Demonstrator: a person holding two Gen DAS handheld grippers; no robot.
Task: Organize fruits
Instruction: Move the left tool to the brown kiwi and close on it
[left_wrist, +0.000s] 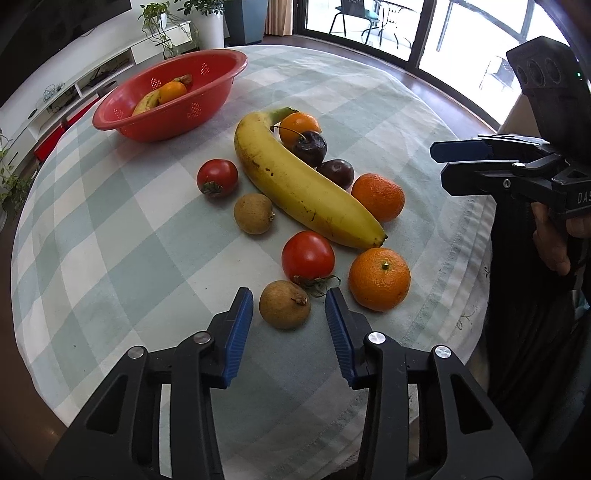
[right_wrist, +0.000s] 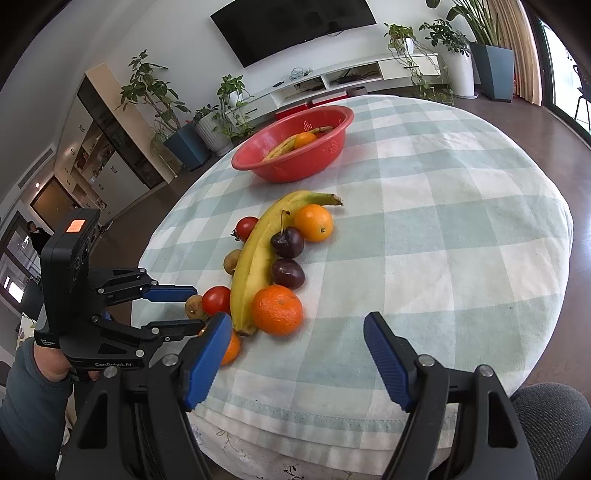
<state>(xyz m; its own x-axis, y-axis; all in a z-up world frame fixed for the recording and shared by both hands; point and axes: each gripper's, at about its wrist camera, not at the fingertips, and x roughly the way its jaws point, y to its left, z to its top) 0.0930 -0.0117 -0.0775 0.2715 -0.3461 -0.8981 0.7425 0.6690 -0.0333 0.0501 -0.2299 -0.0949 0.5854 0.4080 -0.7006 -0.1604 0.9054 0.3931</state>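
Fruit lies in a cluster on the checked tablecloth: a long banana (left_wrist: 303, 181) (right_wrist: 255, 266), two tomatoes (left_wrist: 308, 256) (left_wrist: 217, 177), three oranges (left_wrist: 379, 278) (left_wrist: 378, 196) (left_wrist: 299, 127), two dark cherries (left_wrist: 310, 147) (left_wrist: 335, 173) and two brown longans (left_wrist: 284, 304) (left_wrist: 254, 213). My left gripper (left_wrist: 290, 301) is open, its jaws on either side of the nearest longan without touching it. My right gripper (right_wrist: 297, 325) is open and empty, above the near table edge, beside an orange (right_wrist: 277, 310). A red basket (left_wrist: 221, 88) (right_wrist: 332, 144) at the far side holds a banana and an orange.
The round table's near edge (right_wrist: 332, 417) drops off just under the right gripper. A TV stand (right_wrist: 351, 74) and potted plants (right_wrist: 221, 122) stand beyond the table. Glass doors (left_wrist: 406, 22) are at the far right of the left wrist view.
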